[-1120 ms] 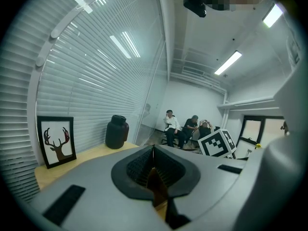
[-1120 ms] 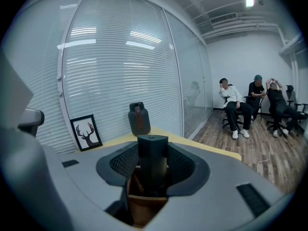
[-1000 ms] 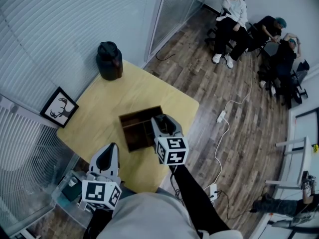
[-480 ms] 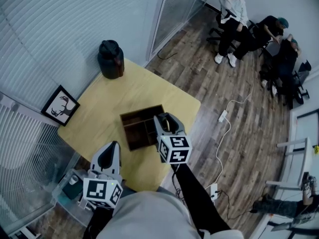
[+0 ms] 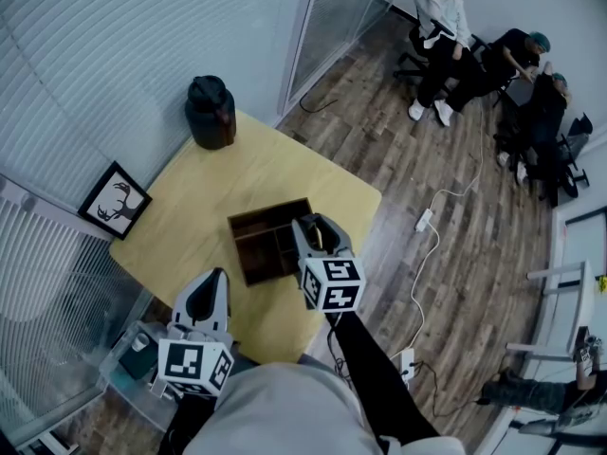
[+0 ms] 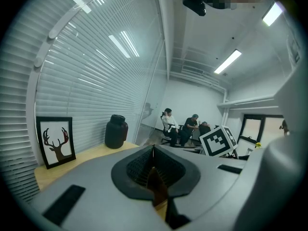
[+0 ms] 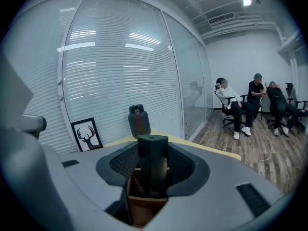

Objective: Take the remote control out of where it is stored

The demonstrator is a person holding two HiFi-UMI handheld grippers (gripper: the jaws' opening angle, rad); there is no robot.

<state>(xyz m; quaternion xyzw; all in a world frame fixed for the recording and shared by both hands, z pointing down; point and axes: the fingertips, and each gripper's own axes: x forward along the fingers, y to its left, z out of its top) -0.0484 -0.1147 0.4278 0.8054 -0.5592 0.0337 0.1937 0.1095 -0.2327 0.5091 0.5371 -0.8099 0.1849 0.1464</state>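
Right gripper view: one right gripper (image 7: 153,148) clamps one upright remote control (image 7: 153,170) standing in one wooden box (image 7: 144,207); one left gripper (image 6: 153,150), nearer, jaws together.

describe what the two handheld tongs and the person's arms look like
Both the left tongs and right tongs have smooth grey moulded plastic shells with black ribbed pads inside. Each carries a white cube printed with black square markers: left cube, right cube. The right arm wears a long black sleeve; the torso shows a light grey top.
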